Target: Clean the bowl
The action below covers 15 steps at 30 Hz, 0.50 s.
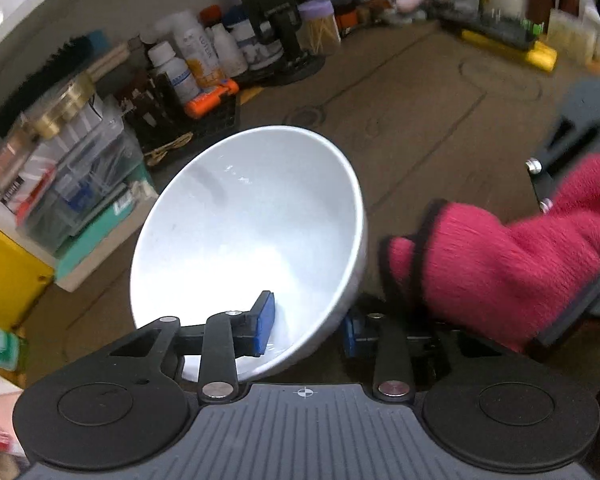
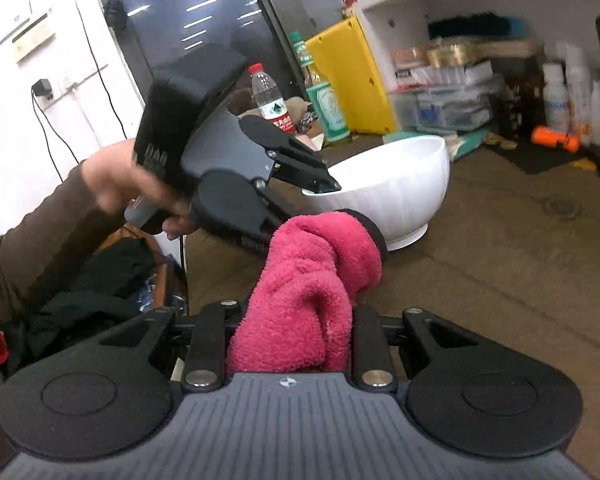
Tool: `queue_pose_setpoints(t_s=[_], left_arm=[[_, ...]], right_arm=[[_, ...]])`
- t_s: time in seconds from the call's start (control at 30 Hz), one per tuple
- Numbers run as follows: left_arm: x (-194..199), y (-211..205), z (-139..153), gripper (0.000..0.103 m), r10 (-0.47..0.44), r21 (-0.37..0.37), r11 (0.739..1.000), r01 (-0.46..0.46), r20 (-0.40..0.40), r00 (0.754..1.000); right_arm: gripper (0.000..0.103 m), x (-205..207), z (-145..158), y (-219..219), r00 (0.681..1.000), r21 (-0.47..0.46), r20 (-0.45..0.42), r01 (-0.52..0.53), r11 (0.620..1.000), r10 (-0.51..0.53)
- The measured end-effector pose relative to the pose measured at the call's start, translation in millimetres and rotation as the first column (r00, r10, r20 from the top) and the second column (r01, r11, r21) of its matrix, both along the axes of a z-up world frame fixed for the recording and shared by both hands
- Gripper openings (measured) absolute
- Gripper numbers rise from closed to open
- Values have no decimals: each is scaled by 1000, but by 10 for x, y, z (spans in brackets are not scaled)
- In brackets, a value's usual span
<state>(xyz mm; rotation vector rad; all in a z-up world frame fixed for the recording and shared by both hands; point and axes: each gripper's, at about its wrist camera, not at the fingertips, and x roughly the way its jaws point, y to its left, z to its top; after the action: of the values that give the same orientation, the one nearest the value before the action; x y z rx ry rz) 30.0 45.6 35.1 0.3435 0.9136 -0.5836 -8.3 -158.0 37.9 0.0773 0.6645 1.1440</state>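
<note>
- The white round ceramic bowl (image 2: 396,188) sits on the brown table (image 2: 500,280), tilted; the left gripper (image 1: 308,332) pinches its near rim.
- The right gripper (image 2: 290,340) clamps a pink fluffy cloth (image 2: 312,288) just beside the bowl's outer wall; the open mouth faces away from it.

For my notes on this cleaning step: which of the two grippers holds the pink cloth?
The right gripper: its jaws clamp the pink cloth. The left gripper grips the white bowl by its rim instead.
</note>
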Motion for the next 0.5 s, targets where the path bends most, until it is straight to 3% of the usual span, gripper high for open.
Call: queue_pose_setpoints(t_s=[0.1, 0.2, 0.27, 0.33, 0.4, 0.43, 0.5], left_arm=[[34, 113, -8, 22, 51, -166, 985, -56, -33, 998], [30, 109, 3, 20, 110, -239, 964, -115, -35, 993], [39, 89, 29, 20, 126, -225, 966, -127, -21, 992], [-38, -74, 119, 25, 92, -54, 995, -88, 72, 993], [-103, -198, 161, 38, 41, 92, 994, -53, 128, 991], [-155, -303, 159, 41, -21, 216, 976, -11, 147, 989], [-194, -380, 96, 57, -102, 353, 934, 45, 144, 984]], right_arm=[[26, 154, 5, -112, 997, -7, 23, 78, 997, -78], [26, 332, -5, -220, 986, -14, 43, 161, 987, -160], [26, 450, -11, -292, 975, -18, 57, 216, 976, -214], [26, 569, -18, -364, 961, -21, 70, 270, 963, -268], [26, 672, -36, -409, 948, -22, 79, 312, 950, -310], [26, 689, -80, -362, 950, -20, 72, 307, 951, -305], [26, 666, -166, -290, 955, -15, 65, 291, 957, -290]])
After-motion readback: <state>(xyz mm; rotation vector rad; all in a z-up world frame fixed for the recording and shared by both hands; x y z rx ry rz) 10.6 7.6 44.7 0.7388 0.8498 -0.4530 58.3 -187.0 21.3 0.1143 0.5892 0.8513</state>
